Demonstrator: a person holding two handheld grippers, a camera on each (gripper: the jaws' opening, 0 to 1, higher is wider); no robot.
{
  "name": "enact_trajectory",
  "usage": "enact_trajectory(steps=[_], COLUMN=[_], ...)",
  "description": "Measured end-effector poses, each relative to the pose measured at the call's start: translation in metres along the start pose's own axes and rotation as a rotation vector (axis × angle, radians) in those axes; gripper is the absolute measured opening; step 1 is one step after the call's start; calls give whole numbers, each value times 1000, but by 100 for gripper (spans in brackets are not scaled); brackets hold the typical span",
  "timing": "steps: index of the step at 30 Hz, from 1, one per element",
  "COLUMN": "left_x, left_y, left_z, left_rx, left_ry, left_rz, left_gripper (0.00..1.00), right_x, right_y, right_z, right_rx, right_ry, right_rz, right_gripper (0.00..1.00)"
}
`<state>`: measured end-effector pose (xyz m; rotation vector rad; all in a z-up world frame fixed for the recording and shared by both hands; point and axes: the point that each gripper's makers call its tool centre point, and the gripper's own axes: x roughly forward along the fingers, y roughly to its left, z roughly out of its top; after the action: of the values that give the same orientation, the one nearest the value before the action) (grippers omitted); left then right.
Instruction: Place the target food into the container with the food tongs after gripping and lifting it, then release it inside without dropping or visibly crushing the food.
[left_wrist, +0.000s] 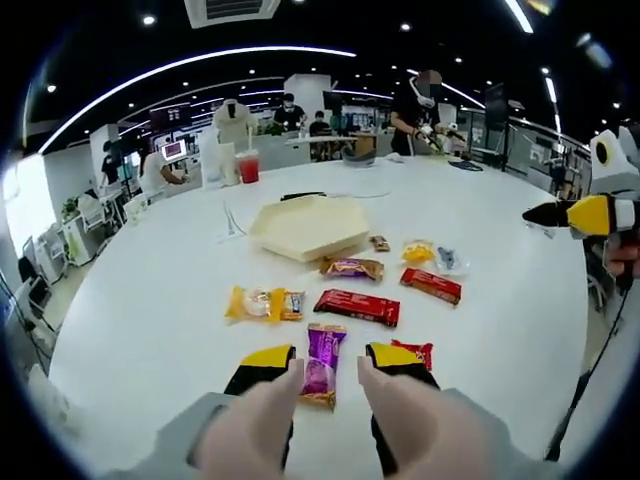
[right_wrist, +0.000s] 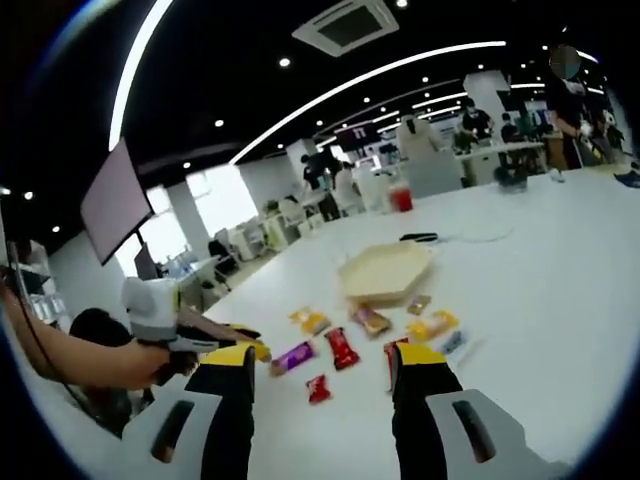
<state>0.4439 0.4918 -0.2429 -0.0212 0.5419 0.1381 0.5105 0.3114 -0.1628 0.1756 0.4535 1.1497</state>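
Observation:
A cream hexagonal container (left_wrist: 308, 226) (right_wrist: 385, 272) sits mid-table, with wrapped snacks spread in front of it. In the left gripper view my left gripper (left_wrist: 330, 360) is open low over the table, and a purple snack packet (left_wrist: 323, 365) lies between its jaws, untouched by either. A small red packet (left_wrist: 415, 350) lies by the right jaw. My right gripper (right_wrist: 325, 355) is open in the air with nothing held; a small red packet (right_wrist: 318, 388) lies on the table below it. The right gripper (left_wrist: 585, 215) also enters at the right edge. The left gripper (right_wrist: 170, 320) enters from the left near the purple packet (right_wrist: 295, 356).
Other packets lie on the white round table (left_wrist: 150, 300): a red bar (left_wrist: 358, 306), a yellow one (left_wrist: 262, 303), a brown one (left_wrist: 352, 267), another red one (left_wrist: 431, 284). A red cup (left_wrist: 248, 166) and a black cable (left_wrist: 310, 195) sit behind the container. People stand at desks beyond.

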Motion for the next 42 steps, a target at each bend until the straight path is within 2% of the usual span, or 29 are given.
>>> enact_trajectory(steps=[2,5,7,10,18,26,29,33,36,42], left_x=[2,4,8,14,25,25,30,34,39,49], left_y=[1,-2,-1,3,10,8,7,4,0,2], left_z=[-8,-6,-11,-16,-13,-12,-18,-16,-18,-20], left_rx=[-33,-20,-3,-22,14,18,44,35,70,59], left_ry=[27,7,21,32,22,16,40,37,53,71], left_rz=[7,-24,-30,-34,-46,-62,-63,-63,-73,-66], left_gripper=[27,27,27,27,27,26,26,26,26,26], right_x=[4,6,7,8,8,16,12,4,-1,-7], right_y=[-7,-3,-5,-4,-10,-2,0,-1,-6,-9], right_z=[-8,-2,-5,-8,-8,-13,-18,-21,-19,-17], right_rx=[6,-2,-2,-5,-13,-14,-10,-19,3,12], right_ry=[48,27,40,59,70,74,82,83,70,49], right_rz=[-32,-47,-66,-74,-112,-111,-109,-118,-139,-155], right_gripper=[55,55,55,55,55,54,54,54,54,54])
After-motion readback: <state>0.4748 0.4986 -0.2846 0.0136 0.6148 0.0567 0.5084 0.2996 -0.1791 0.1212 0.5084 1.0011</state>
